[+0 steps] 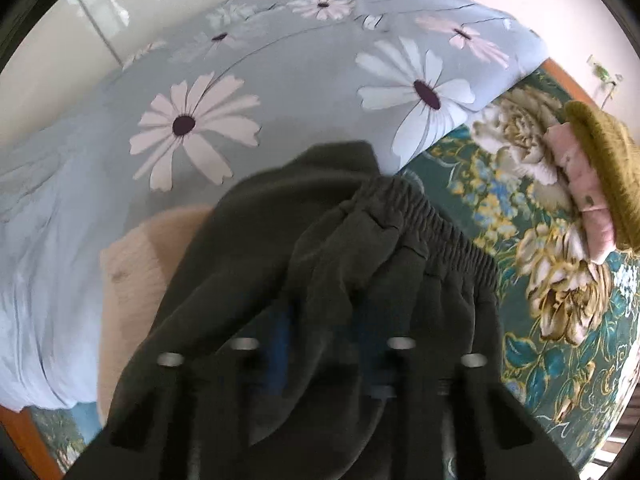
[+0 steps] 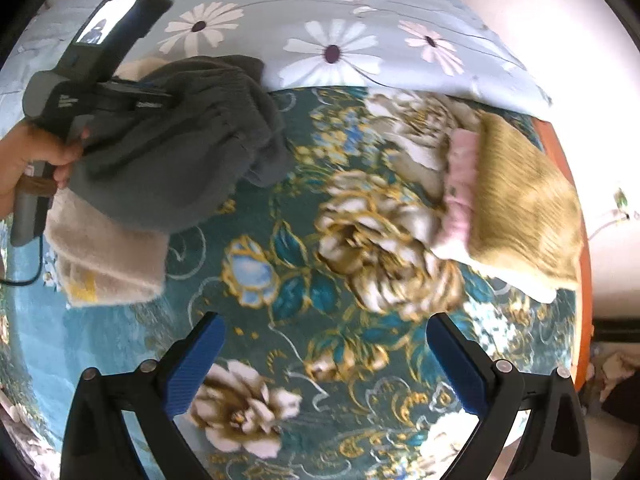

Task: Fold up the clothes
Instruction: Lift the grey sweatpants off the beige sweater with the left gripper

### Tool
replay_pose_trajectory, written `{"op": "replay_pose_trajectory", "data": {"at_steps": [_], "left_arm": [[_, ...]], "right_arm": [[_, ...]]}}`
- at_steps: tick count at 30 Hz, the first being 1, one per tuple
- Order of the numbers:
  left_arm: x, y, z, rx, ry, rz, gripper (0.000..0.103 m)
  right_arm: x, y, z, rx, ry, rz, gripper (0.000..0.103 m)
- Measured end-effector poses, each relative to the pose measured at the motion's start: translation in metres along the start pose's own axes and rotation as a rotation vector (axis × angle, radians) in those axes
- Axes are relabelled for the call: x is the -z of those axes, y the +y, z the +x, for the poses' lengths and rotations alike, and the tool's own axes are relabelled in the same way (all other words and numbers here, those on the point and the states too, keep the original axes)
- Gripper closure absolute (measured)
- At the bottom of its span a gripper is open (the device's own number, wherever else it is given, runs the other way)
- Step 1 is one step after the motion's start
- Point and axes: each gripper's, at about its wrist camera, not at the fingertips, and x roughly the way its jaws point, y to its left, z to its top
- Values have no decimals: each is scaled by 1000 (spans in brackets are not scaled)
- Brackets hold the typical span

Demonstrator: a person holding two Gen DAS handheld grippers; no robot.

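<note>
Dark grey-green fabric of a pair of trousers with a gathered elastic waistband (image 1: 320, 272) fills the lower half of the left wrist view, draped over the left tool (image 1: 320, 360) so that its fingers show only as blurred shapes with a hint of blue pad behind the cloth. From the right wrist view, the left tool (image 2: 160, 100) is buried in the bunched trousers (image 2: 180, 152), clenched on the fabric and holding it up off the bed, with a bare hand (image 2: 36, 160) wrapped round its handle. A small lit screen (image 2: 106, 20) sits on top of that tool.

Beneath the trousers lies a folded cream fuzzy garment (image 2: 108, 256) on the teal bedspread with large gold and white flowers (image 2: 304, 240). Behind it is a pale blue quilt printed with white daisies (image 1: 200, 120).

The right tool (image 2: 324, 360) hangs released over the bedspread, its blue-padded fingers (image 2: 196, 364) spread wide, gripping nothing, well apart from the trousers. At the far right edge of the bed rests a folded mustard-yellow knit (image 2: 528, 208) on top of a folded pink garment (image 2: 460, 184).
</note>
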Motion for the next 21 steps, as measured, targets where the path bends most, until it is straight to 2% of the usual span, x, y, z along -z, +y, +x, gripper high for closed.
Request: {"op": "replay_pose_trajectory", "data": {"at_steps": [1, 4, 7, 9, 13, 17, 21], "left_arm": [[2, 0, -4, 10, -7, -9, 91], [21, -1, -47, 71, -130, -71, 94], [58, 15, -90, 137, -230, -210, 94], [94, 31, -121, 180, -286, -318, 94], [170, 60, -161, 194, -307, -461, 95], [242, 85, -184, 146, -304, -591, 95], [301, 112, -196, 113, -283, -755, 95]], "right_arm": [[5, -5, -5, 2, -6, 12, 1], [15, -15, -14, -15, -14, 60, 1], [22, -16, -20, -41, -19, 100, 1], [25, -12, -23, -59, -23, 106, 1], [32, 1, -30, -101, -36, 113, 1], [39, 20, -42, -144, -59, 90, 1], [44, 39, -53, -166, -76, 49, 1]]}}
